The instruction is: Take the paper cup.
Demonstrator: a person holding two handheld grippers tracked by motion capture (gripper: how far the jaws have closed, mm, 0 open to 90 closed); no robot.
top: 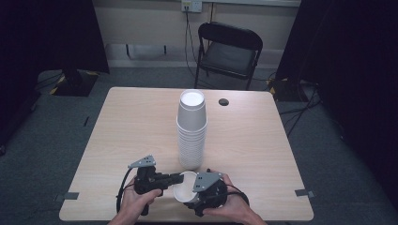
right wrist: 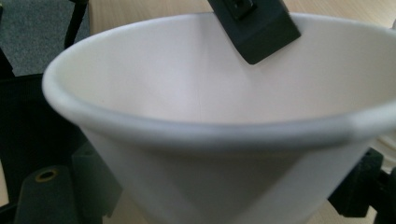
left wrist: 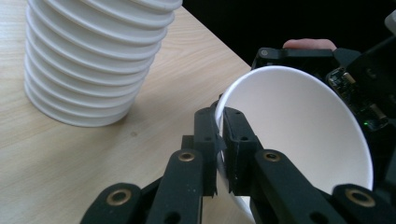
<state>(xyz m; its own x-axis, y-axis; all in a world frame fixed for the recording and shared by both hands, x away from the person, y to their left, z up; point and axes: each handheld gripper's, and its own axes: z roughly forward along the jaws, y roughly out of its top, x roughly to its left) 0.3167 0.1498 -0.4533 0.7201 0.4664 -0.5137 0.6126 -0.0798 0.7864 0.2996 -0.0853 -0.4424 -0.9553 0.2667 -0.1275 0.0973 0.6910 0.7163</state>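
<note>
Both grippers meet at the table's near edge over a single white paper cup. Left gripper is pinched on its rim, one jaw inside, one outside. Right gripper cradles the cup's body; whether its jaws squeeze it, I cannot tell. Just behind stands the upside-down cup stack. Such a cup looks light and easily crushed, so the rolled rim seems the stiffest hold.
</note>
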